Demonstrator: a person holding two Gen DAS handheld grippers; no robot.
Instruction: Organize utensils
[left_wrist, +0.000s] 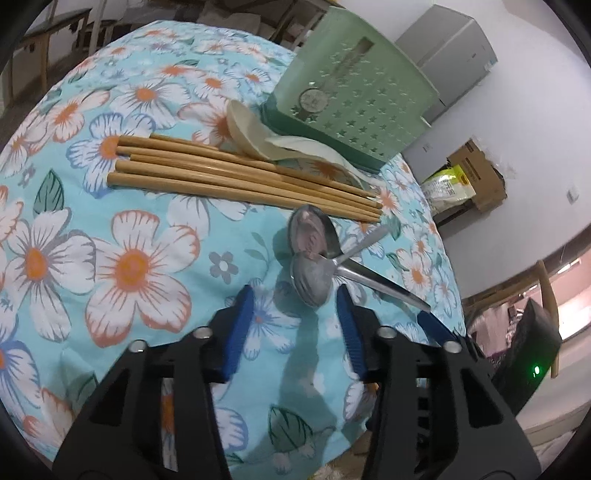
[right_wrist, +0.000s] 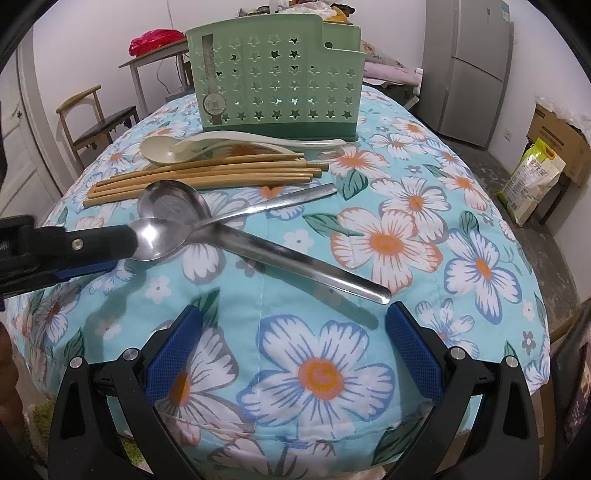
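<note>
Steel spoons (right_wrist: 173, 218), two crossed, lie on floral-cloth surface (right_wrist: 388, 240) before bamboo chopsticks (right_wrist: 207, 177), cream plastic spoons (right_wrist: 221, 146) and green star-holed utensil holder (right_wrist: 277, 77). Left tongs (left_wrist: 295, 295) wide apart, empty, flanking near spoon bowl. Right tongs (right_wrist: 293, 317) wide apart, empty, just beside long handle's end.

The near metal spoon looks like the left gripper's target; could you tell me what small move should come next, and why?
Probably ease the left gripper forward and close. Its jaws are open astride the near metal spoon bowl, nothing is gripped yet, and the green holder stands beyond.
</note>
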